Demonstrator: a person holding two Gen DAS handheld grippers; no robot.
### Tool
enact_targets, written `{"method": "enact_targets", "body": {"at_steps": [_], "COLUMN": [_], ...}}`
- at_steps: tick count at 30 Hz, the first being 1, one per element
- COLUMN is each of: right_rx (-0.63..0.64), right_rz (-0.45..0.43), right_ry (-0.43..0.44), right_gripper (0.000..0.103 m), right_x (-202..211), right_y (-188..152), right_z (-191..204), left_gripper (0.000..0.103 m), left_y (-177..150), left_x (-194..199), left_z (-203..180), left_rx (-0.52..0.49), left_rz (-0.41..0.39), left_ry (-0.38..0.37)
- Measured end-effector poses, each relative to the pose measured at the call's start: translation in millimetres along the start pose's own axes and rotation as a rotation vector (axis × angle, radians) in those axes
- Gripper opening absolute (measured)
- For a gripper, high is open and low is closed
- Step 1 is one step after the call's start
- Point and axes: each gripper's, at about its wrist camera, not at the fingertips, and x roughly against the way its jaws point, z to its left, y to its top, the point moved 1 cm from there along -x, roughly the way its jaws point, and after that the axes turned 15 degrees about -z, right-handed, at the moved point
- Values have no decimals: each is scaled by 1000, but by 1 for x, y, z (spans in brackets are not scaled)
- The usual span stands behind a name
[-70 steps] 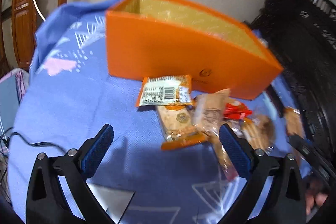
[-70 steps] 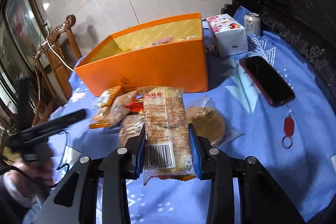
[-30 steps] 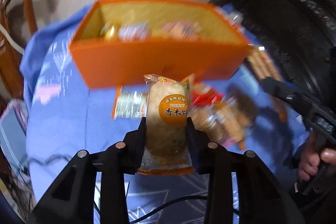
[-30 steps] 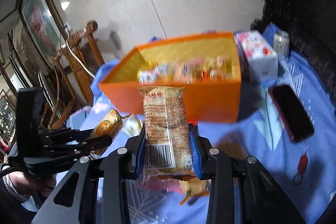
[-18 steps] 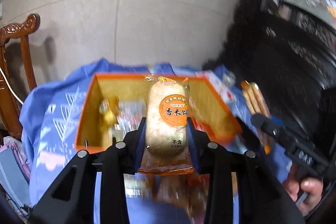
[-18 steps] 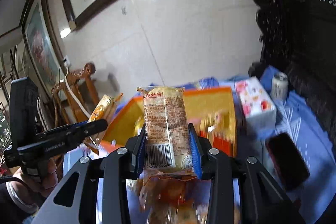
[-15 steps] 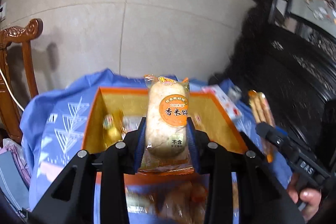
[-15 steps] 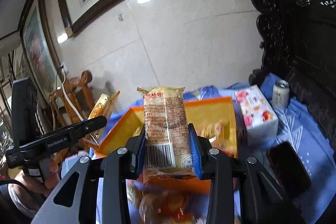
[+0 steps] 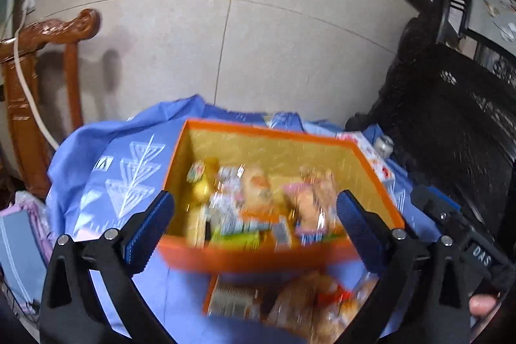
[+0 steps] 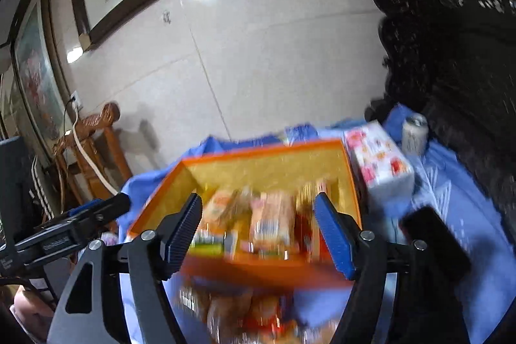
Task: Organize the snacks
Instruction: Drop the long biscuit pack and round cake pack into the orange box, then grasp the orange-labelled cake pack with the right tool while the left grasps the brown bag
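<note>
An orange box [image 9: 371, 163] with a yellow lining holds several wrapped snacks [image 9: 258, 202] on the blue tablecloth. My left gripper [image 9: 254, 221] is open and empty, held above the box's near wall. My right gripper [image 10: 258, 224] is open and empty too, above the same box [image 10: 351, 182], with snack packets [image 10: 271, 221] below it inside. More snack packets [image 9: 306, 302] lie blurred on the cloth in front of the box, also in the right wrist view [image 10: 232, 311].
A tissue pack [image 10: 380, 163], a drink can [image 10: 416, 131] and a dark phone [image 10: 435, 240] lie right of the box. A wooden chair [image 9: 35, 79] stands at the left. Dark carved furniture [image 9: 451, 124] stands at the right. The other gripper shows in each view [image 9: 458, 231] [image 10: 71, 231].
Both grippers were shut on snack packets over the box half a second ago. Both have opened, and the packets are no longer between the fingers. The view is blurred from motion.
</note>
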Motion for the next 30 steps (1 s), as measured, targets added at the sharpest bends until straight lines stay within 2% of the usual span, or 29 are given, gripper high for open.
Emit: {"method": "enact_targets", "body": {"at_steps": [6, 11, 14, 18, 22, 28, 30], "right_rx": [27, 66, 44, 4, 45, 85, 81], "right_rz": [81, 182, 215, 242, 295, 375, 375], "right_ry": [-19, -9, 6, 28, 70, 49, 58], "right_gripper": [73, 73, 73, 72, 61, 60, 59], "right_x": [51, 69, 73, 72, 58, 25, 22], "right_y": [-51, -92, -112, -127, -137, -150, -152], "right_z": [-8, -10, -13, -16, -11, -18, -21], "left_gripper": [99, 99, 99, 99, 99, 99, 99], "left_y": [-53, -93, -107, -116, -118, -123, -126], "left_x": [51, 80, 93, 105, 106, 100, 94], "left_z": [7, 4, 4, 3, 5, 6, 5], "left_rx": [47, 37, 40, 18, 29, 44, 37], "left_rz": [42, 87, 105, 112, 120, 138, 152], "left_ry": [-35, -32, -31, -22, -8, 12, 17]}}
